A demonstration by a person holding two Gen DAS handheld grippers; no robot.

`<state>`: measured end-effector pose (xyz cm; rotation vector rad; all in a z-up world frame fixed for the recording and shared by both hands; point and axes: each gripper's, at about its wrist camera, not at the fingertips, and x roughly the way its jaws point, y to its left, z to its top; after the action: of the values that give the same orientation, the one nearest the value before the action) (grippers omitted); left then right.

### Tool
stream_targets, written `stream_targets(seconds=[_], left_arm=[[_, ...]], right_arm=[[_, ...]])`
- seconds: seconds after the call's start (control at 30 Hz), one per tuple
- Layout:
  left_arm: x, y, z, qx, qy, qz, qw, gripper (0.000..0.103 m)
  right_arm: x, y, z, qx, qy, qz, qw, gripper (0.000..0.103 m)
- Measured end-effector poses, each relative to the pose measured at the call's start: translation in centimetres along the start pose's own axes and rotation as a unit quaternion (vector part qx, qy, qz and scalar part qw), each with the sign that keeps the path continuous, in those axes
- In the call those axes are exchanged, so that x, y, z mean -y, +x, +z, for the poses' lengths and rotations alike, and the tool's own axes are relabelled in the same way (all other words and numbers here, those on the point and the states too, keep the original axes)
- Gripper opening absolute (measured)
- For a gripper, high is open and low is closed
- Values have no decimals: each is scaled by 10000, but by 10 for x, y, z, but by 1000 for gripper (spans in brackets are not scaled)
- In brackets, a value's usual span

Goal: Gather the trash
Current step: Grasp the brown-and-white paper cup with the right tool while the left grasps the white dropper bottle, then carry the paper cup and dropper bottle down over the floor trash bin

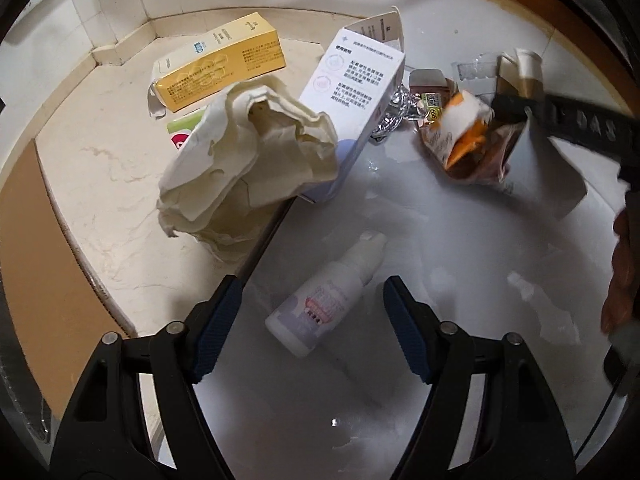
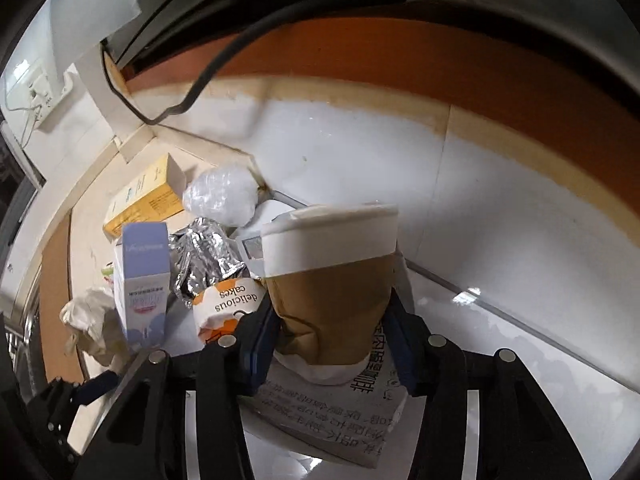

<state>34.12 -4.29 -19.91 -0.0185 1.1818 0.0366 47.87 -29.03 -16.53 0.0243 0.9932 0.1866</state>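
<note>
Left wrist view, tool: the left gripper (image 1: 312, 292) hangs over the glossy white tabletop (image 1: 440, 280), jaws spread wide and gripping nothing.
Left wrist view, bottle: a small white spray bottle (image 1: 326, 294) lies on its side between the two blue pads (image 1: 218, 328), touching neither, cap pointing far.
Left wrist view, tissue: a crumpled cream paper wad (image 1: 244, 160) sits just left of centre, straddling the edge between the white top and the marble ledge (image 1: 100, 184).
Left wrist view, boxes: a yellow carton (image 1: 224, 68) lies far left on the ledge; a tall white box (image 1: 356, 92) leans behind the wad, flap open.
Left wrist view, far right: silver foil (image 1: 390, 116), an orange-and-white cake wrapper (image 1: 466, 128) and a printed paper sheet (image 1: 556, 176) are bunched together, with the right gripper (image 1: 516, 106) reaching in over them; its jaws can't be read from here.
Right wrist view, tool: the right gripper (image 2: 332, 336) is clamped on a brown paper cup (image 2: 336, 284) with a white rim, pads pressed into both sides, the wall dented on the left.
Right wrist view, under the cup: the printed paper sheet (image 2: 332, 412) lies near, beneath the fingers.
Right wrist view, left of the cup: the cake wrapper (image 2: 226, 304), silver foil (image 2: 204, 260), a lilac-and-white box (image 2: 144, 280) standing upright, and the crumpled paper wad (image 2: 92, 324) nearest the left edge.
Right wrist view, far: the yellow carton (image 2: 144, 196) and a clear plastic bag ball (image 2: 222, 196) against the back.
Right wrist view, background: a black cable (image 2: 192, 92) droops along the orange wall strip (image 2: 440, 68).
</note>
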Motion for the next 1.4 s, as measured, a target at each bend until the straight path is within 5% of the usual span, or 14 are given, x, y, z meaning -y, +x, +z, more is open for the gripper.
stream_targets(seconds=[0.17,0.23,0.67,1.03,1.4], left_arm=[[2,0,2,100,39,-100,9999,44],[5,-2,2,142,92,-130,9998,22],[6,-38,-31,232,-245,-498,9982,21],[19,-100,-78,441,-343,-650,9963,21],[5,-157,-130,534,-176,-741,9957,21]], right_arm=[[-19,-14,-24,349,-562,-92,9978,49],[-28,-22,-38,469,-800,14,9957,49],[-22,-103,-98,978,-987,104,9902,49],[4,-150,-140,758,-727,237,9942,49],[-25,-212,-185,978,-700,357,9921,49]])
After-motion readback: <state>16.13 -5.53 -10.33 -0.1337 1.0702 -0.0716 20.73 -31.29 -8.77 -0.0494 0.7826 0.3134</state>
